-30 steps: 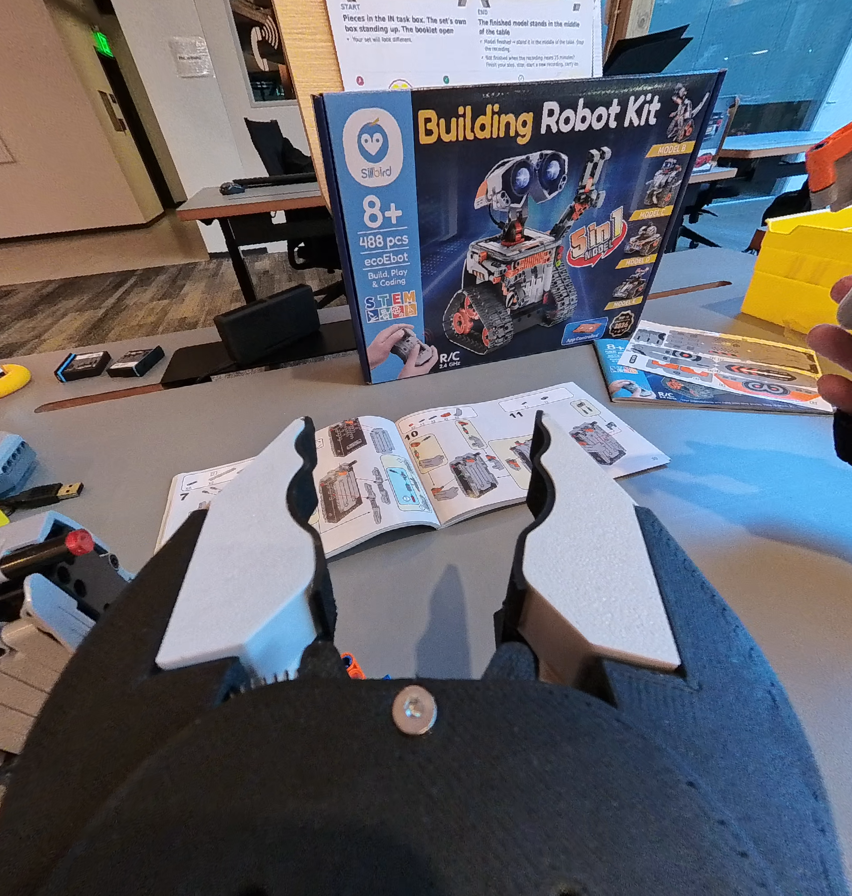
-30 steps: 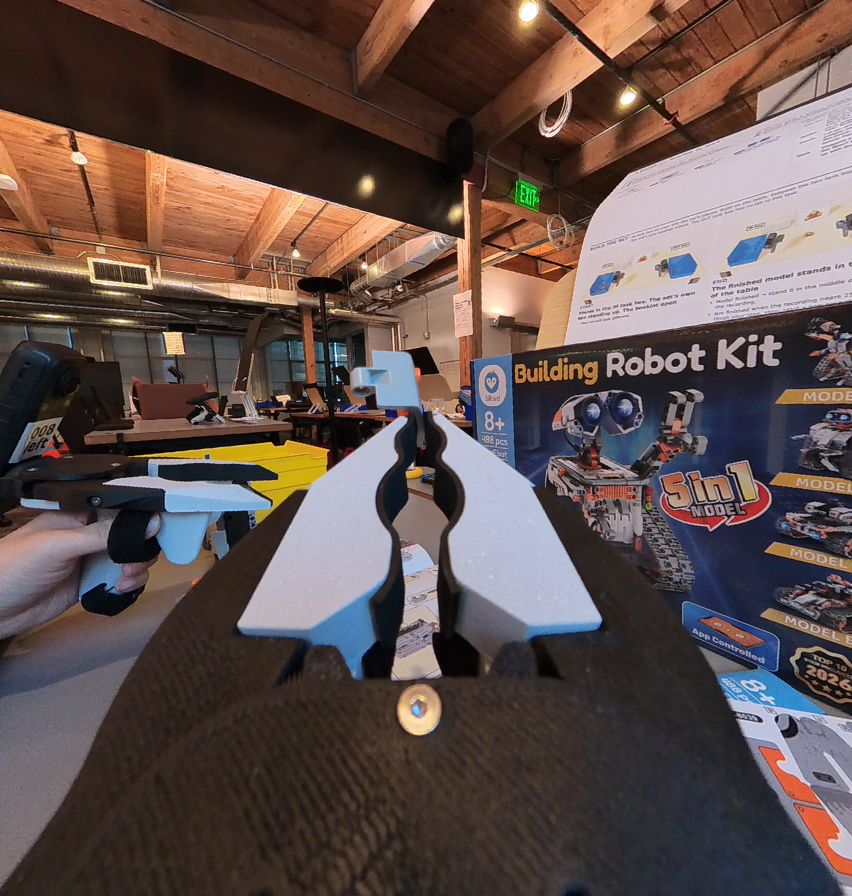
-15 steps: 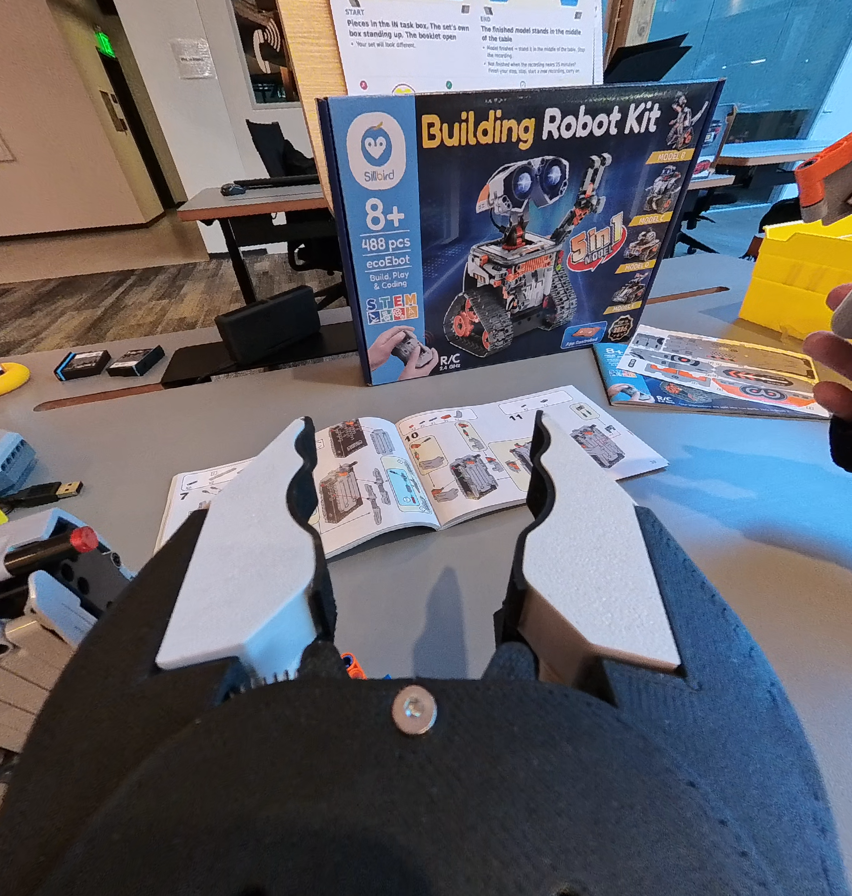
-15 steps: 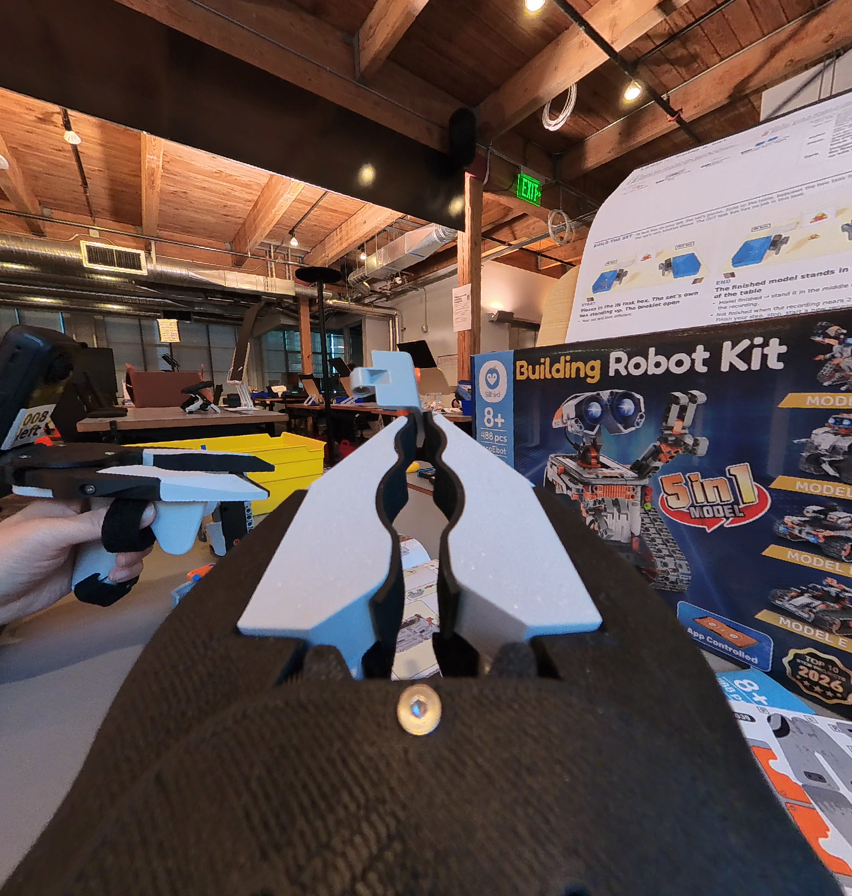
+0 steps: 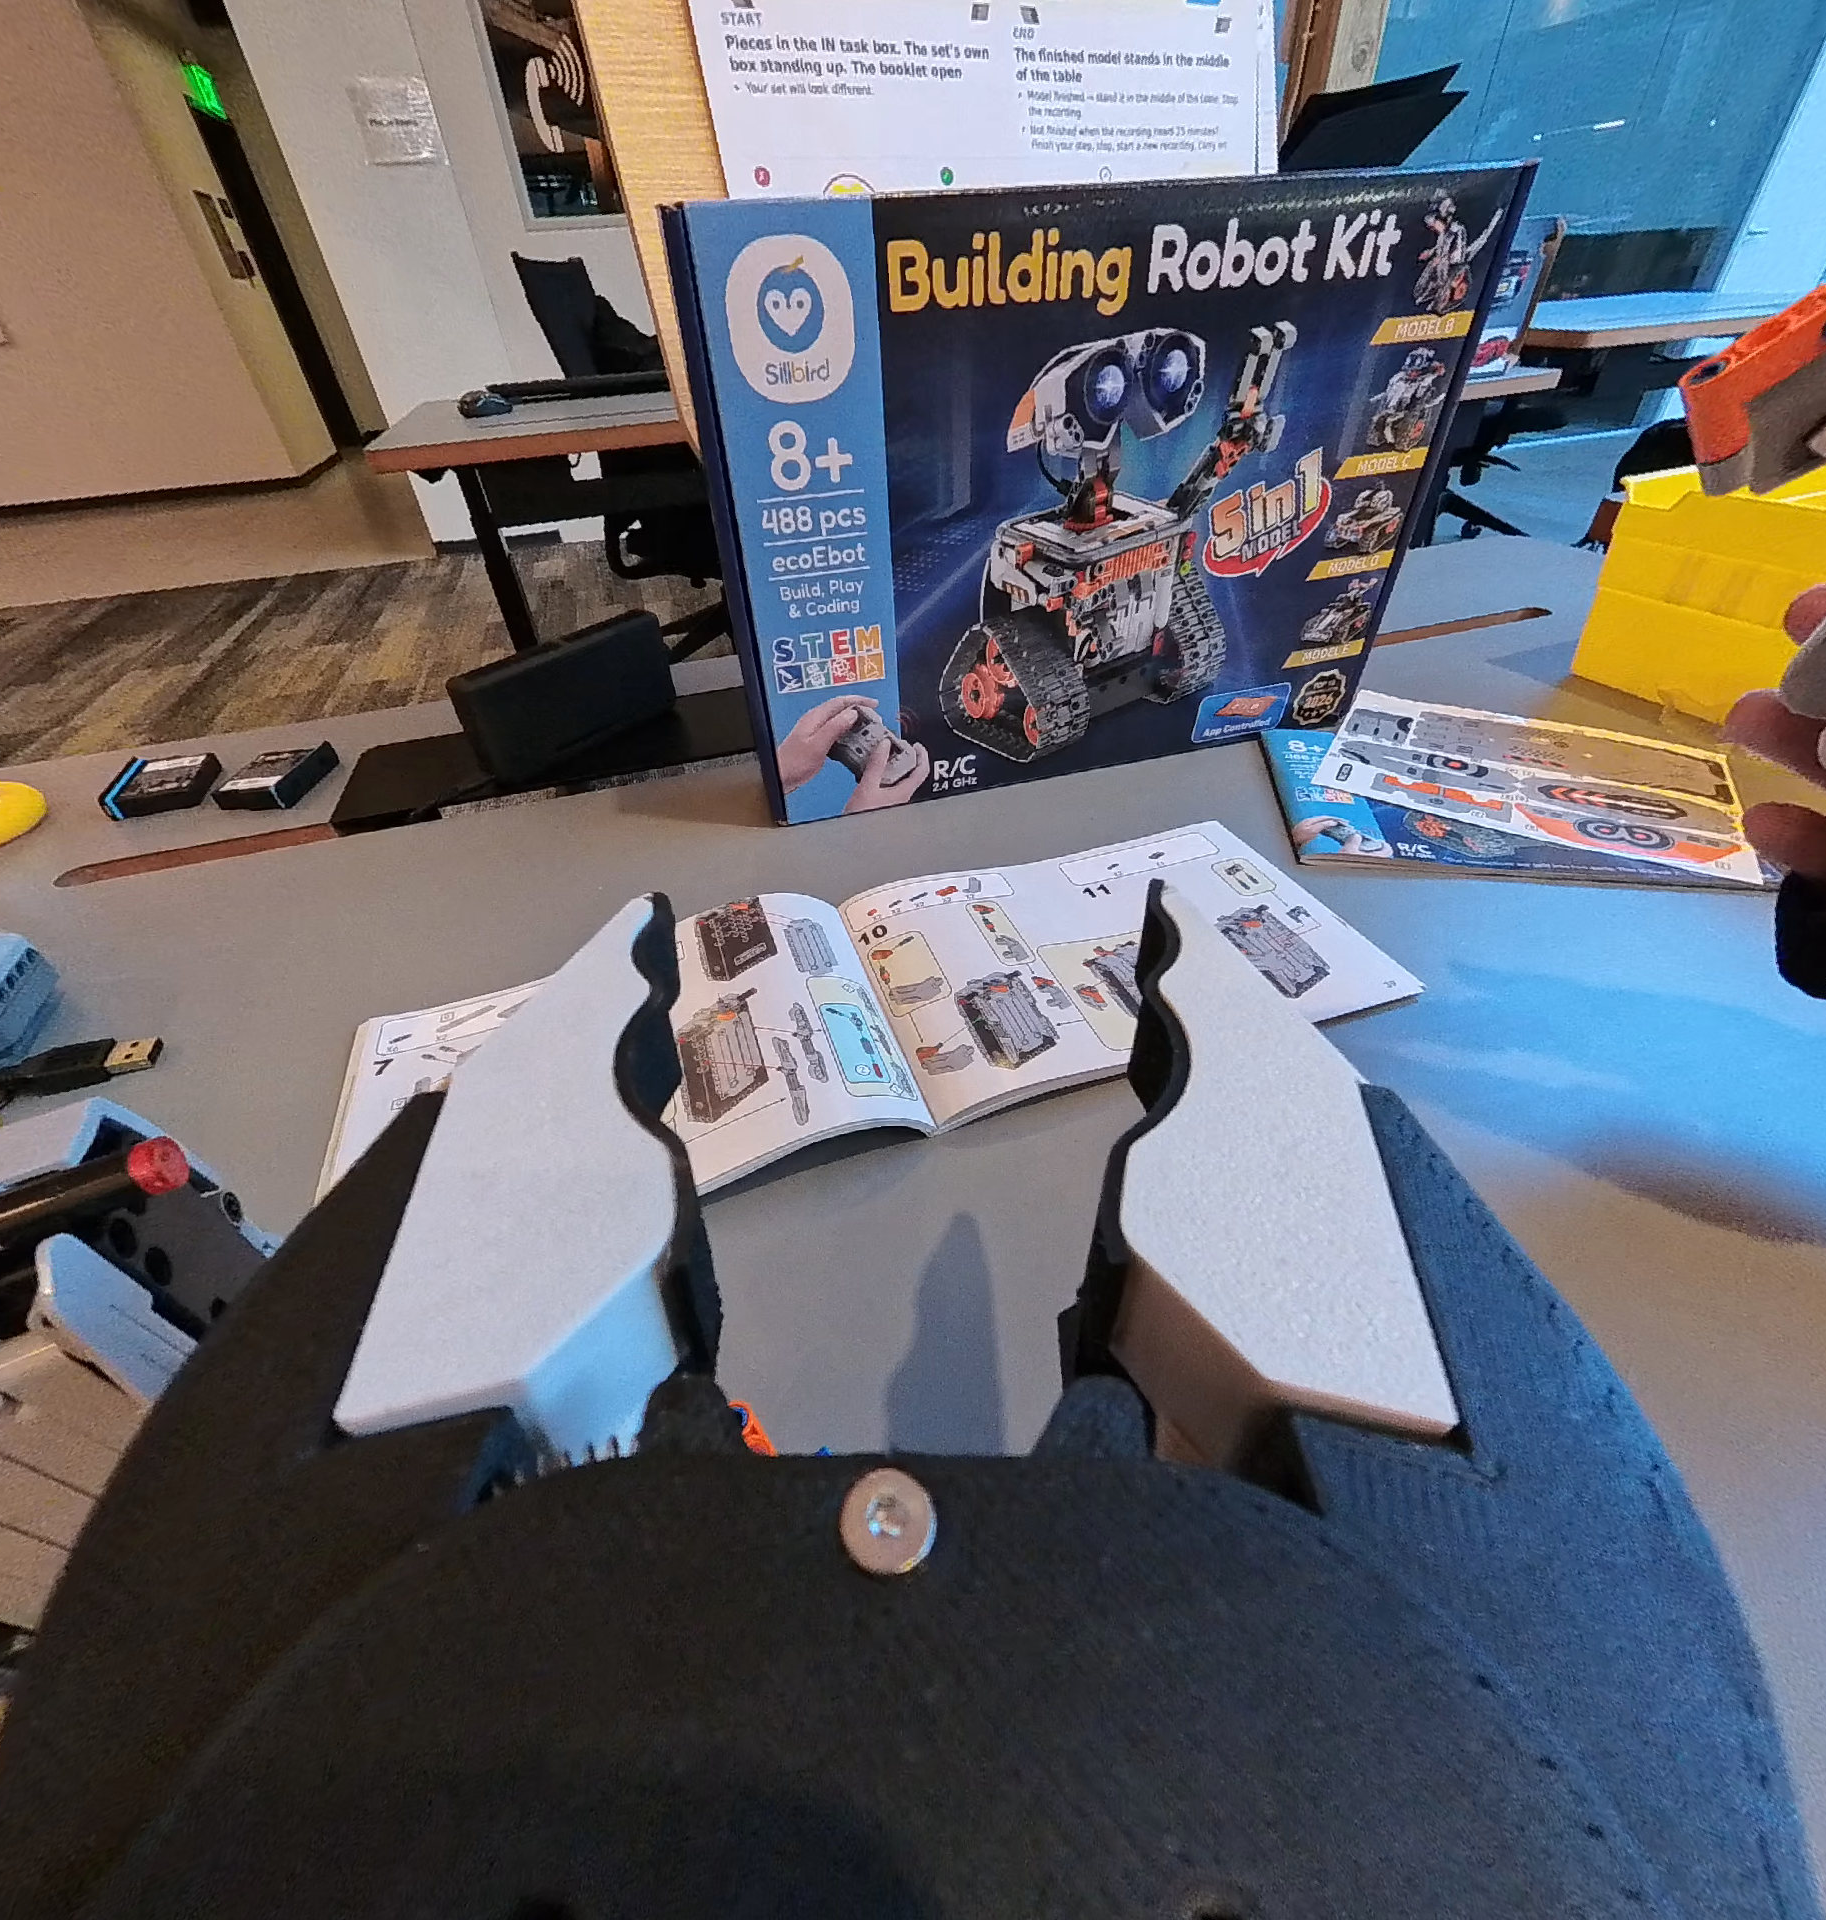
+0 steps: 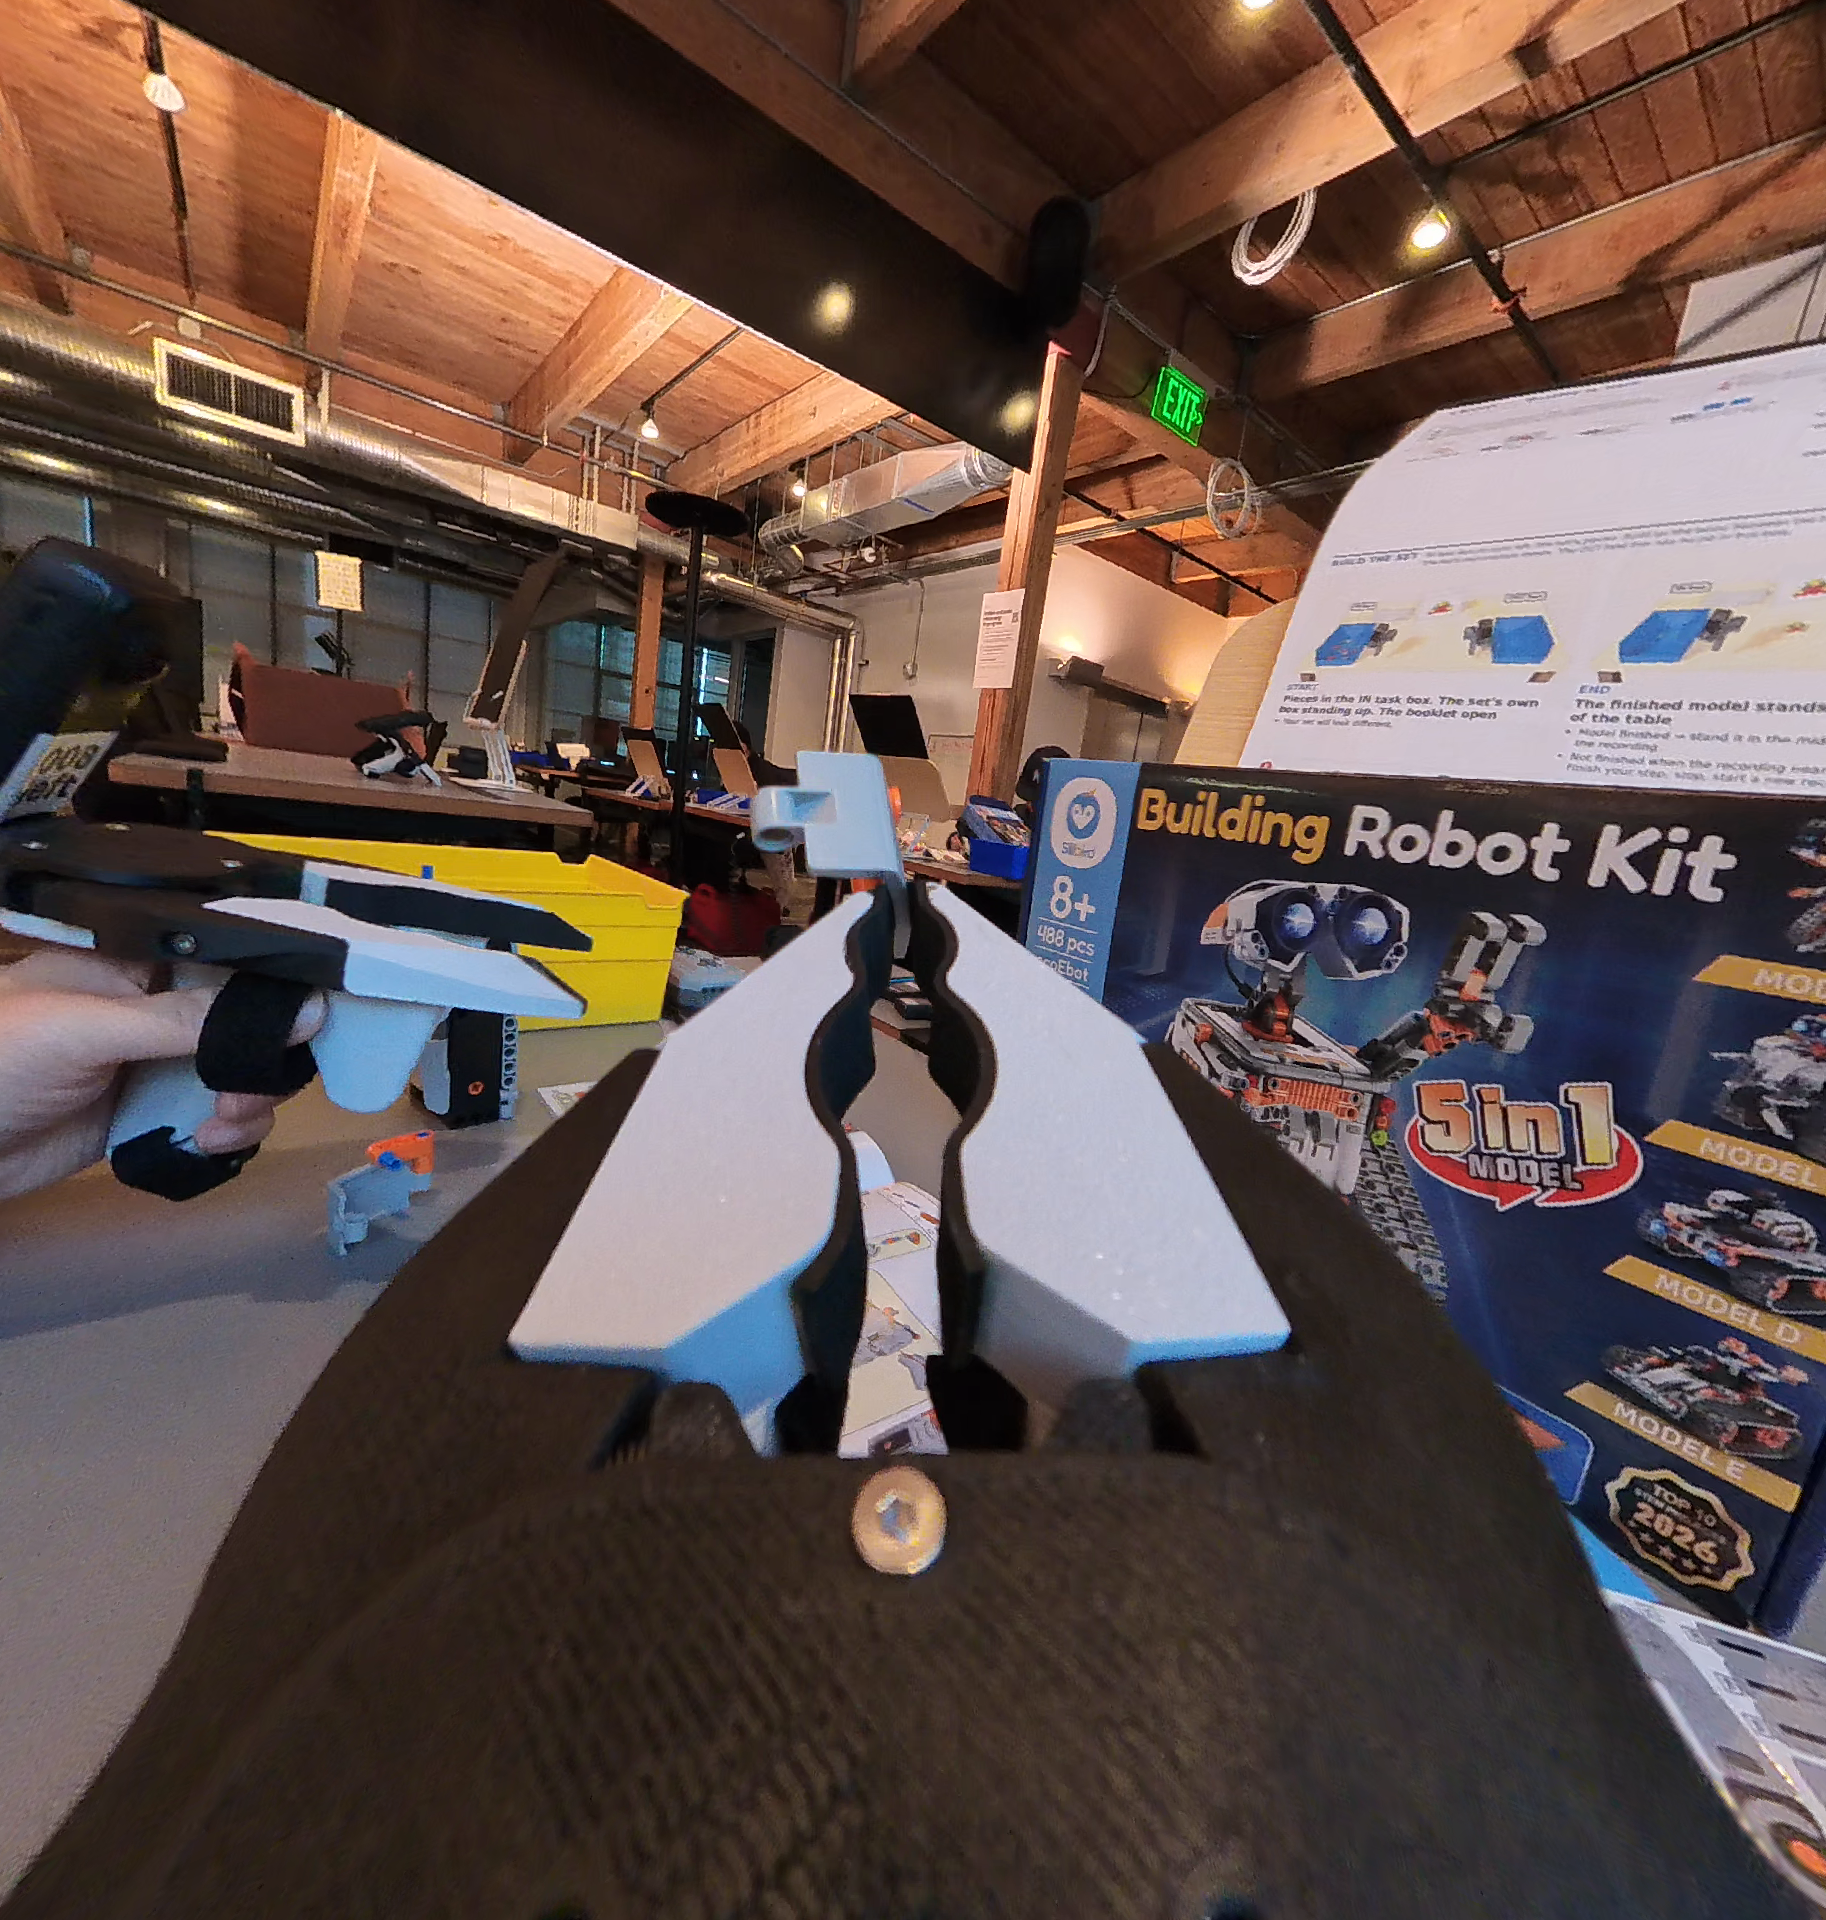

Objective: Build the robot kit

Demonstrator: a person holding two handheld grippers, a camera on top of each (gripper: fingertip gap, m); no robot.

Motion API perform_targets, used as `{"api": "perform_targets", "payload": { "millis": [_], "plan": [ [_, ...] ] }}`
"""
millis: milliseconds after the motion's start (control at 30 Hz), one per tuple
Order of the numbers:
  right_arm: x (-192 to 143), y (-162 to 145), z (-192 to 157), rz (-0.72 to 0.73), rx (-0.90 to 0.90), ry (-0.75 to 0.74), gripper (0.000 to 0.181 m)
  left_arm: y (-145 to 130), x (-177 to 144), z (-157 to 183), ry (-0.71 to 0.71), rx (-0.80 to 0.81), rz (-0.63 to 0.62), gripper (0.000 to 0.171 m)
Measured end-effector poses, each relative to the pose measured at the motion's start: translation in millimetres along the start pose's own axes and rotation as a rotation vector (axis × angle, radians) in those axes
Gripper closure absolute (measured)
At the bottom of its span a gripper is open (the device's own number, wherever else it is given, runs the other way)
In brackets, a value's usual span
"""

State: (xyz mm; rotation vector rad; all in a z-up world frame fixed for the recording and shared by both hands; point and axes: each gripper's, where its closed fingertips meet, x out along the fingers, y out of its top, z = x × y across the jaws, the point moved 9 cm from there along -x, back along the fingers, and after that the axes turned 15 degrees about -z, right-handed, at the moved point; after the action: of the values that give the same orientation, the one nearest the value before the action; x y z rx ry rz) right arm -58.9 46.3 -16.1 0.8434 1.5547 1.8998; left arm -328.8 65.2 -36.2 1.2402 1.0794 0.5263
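My left gripper is open and empty, held above the grey table in front of an open instruction booklet. It also shows at the left of the right wrist view, held by a hand. My right gripper is shut on a light grey building piece with an orange part, held up in the air. That piece shows at the right edge of the left wrist view. A robot kit box stands upright behind the booklet.
A yellow bin stands at the far right, a sticker sheet lies beside the box. A partly built grey and black model sits at the left, with a USB plug. A small grey and orange assembly lies on the table. My right tips are about 50 centimetres from the USB plug, my left tips only 25 centimetres.
The right gripper with its piece has drifted slightly left and nearer the left gripper. The left gripper stays open and almost still.
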Motion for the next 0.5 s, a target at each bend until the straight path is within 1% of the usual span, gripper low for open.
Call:
{"api": "perform_targets", "payload": {
  "millis": [500],
  "plan": [
    [2, 4, -15, -0.026, -0.187, -0.026, 0.18, 0, 0, 0, -0.005, 0.001, -0.001, 0.084]
  ]
}}
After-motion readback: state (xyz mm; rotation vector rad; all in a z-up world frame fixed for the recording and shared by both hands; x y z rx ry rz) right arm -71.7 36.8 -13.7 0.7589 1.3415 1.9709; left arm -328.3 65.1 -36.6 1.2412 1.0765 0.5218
